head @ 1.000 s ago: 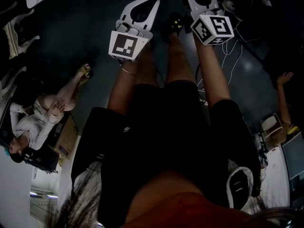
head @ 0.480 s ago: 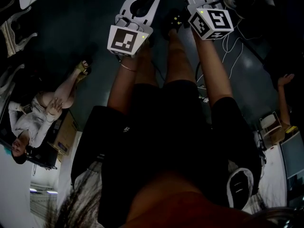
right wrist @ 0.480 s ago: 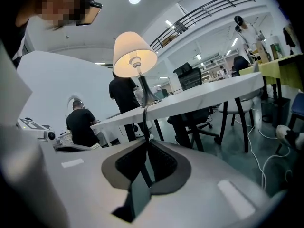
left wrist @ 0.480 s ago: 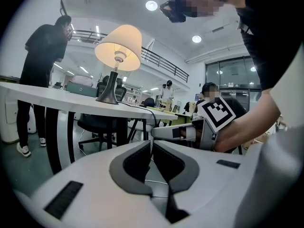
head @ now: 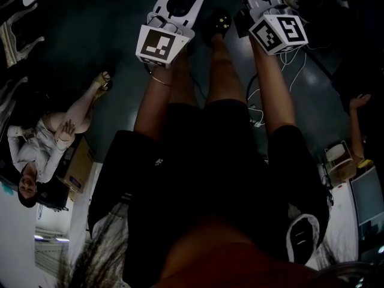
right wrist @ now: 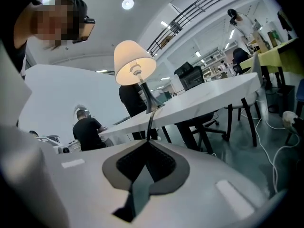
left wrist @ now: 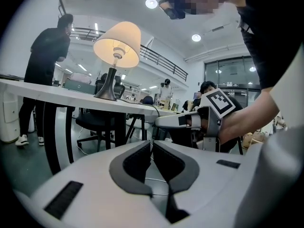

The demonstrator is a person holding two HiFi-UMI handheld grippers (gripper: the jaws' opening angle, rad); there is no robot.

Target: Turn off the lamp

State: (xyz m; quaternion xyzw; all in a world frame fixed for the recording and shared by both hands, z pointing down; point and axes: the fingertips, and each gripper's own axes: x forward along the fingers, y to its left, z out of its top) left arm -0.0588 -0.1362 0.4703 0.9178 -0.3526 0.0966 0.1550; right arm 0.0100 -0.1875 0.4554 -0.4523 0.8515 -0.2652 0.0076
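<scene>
Lamp (left wrist: 117,44) sits lit at the upper left of my left gripper view, its cream shade glowing above a dark flared base that stands on the white surface (left wrist: 52,95). In my right gripper view it shows left of centre in the upper half, on the same surface.

From the surface edge below the base a thin dark cord (right wrist: 150,122) drops straight down to the right gripper (right wrist: 148,144). Its jaws have just been closing, and they now meet at the tips with the cord running in between them, pinched as far as I can see.

The left gripper (left wrist: 151,143) has its jaws drawn in to a thin slit with nothing between them. It sits low in its frame, below the surface edge and well apart from the lamp.

In the head view both grippers lie along the top of the frame, the left one at upper centre-left and the right one at upper right. A seated person (head: 42,146) in light clothes is at the left edge there, and a standing person (left wrist: 47,46) in black shows at the upper left of the left gripper view.
</scene>
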